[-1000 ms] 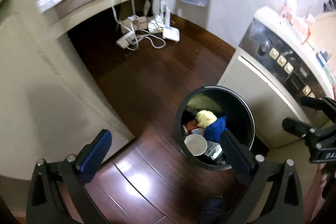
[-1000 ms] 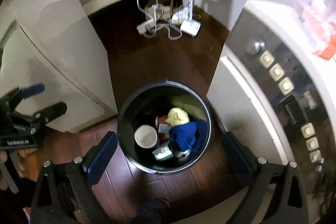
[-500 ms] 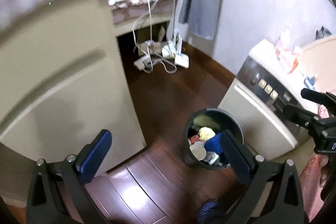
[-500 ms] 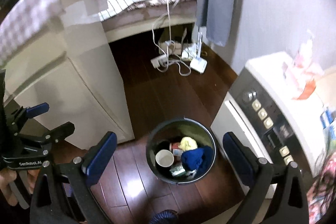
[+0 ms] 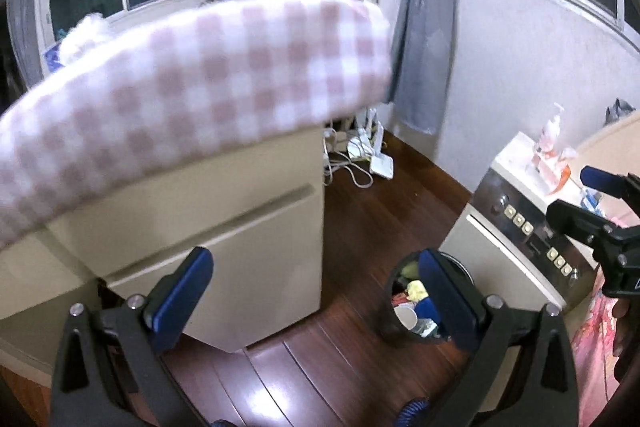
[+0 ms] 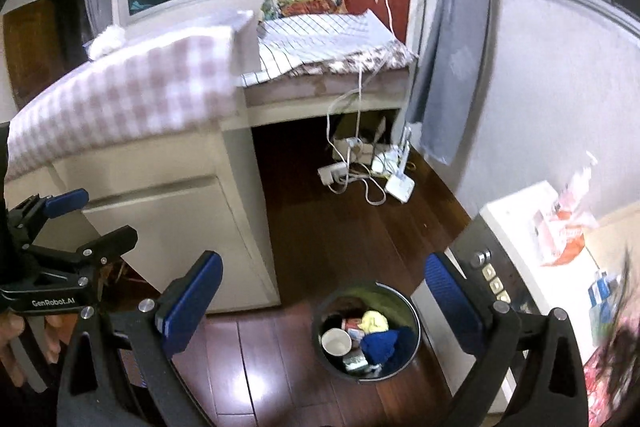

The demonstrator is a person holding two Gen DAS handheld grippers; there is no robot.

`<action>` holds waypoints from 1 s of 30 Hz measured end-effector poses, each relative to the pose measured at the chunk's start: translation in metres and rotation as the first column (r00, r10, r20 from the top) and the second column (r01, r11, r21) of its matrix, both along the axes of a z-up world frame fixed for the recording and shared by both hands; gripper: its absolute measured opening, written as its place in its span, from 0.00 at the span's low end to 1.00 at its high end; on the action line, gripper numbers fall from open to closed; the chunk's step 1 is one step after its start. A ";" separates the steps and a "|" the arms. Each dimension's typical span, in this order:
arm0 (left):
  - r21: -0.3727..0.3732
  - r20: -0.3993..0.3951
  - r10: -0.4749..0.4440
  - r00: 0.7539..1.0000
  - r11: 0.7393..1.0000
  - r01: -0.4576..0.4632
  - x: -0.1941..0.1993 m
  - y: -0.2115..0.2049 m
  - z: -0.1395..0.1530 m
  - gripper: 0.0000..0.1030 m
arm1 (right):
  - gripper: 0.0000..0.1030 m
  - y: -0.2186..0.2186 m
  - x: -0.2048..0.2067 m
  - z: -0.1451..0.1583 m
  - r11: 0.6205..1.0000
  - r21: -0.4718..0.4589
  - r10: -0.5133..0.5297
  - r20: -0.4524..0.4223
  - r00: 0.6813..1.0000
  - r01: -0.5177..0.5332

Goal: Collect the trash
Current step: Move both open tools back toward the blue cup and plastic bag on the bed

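Both claws, left claw and right claw, hang spread and empty above the filled bin, trash deposited.

Both wrist views look down from well above, sharing the trash bin and wooden floor

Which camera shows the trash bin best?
The right wrist view: the bin sits between the open fingers, its whole rim and contents visible. In the left wrist view, the left gripper's right finger covers part of it.
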State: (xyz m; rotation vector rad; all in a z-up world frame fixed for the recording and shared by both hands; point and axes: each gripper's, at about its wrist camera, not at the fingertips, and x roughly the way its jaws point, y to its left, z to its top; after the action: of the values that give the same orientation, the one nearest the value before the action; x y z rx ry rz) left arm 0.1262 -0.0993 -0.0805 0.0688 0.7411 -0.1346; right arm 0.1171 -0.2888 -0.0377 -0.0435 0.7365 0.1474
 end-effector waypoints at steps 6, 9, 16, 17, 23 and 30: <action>0.030 0.064 0.048 0.997 0.998 -0.050 -0.010 0.023 0.034 1.00 | 0.99 0.027 -0.002 0.038 0.999 0.006 0.051 0.045 0.998 -0.052; 0.027 0.120 0.095 0.988 0.995 -0.099 -0.014 0.050 0.061 1.00 | 0.99 0.049 0.003 0.067 0.995 0.002 0.096 0.079 0.992 -0.097; 0.037 0.165 0.198 0.966 0.978 -0.207 -0.002 0.115 0.101 1.00 | 1.00 0.116 0.028 0.124 0.980 0.002 0.198 0.152 0.968 -0.201; 0.028 0.163 0.219 0.962 0.974 -0.227 0.000 0.127 0.104 1.00 | 1.00 0.129 0.033 0.129 0.977 -0.006 0.213 0.155 0.965 -0.215; 0.030 0.163 0.333 0.929 0.939 -0.342 0.004 0.186 0.116 1.00 | 1.00 0.195 0.055 0.149 0.949 0.002 0.311 0.166 0.936 -0.315; 0.019 0.170 0.413 0.895 0.906 -0.422 0.022 0.263 0.138 1.00 | 1.00 0.275 0.109 0.169 0.931 0.021 0.360 0.113 0.926 -0.365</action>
State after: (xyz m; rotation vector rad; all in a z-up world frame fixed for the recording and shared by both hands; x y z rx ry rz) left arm 0.1486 0.1641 0.0571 -0.0286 0.5814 0.3019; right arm 0.2264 -0.0137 0.1309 -0.1473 0.6113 0.5113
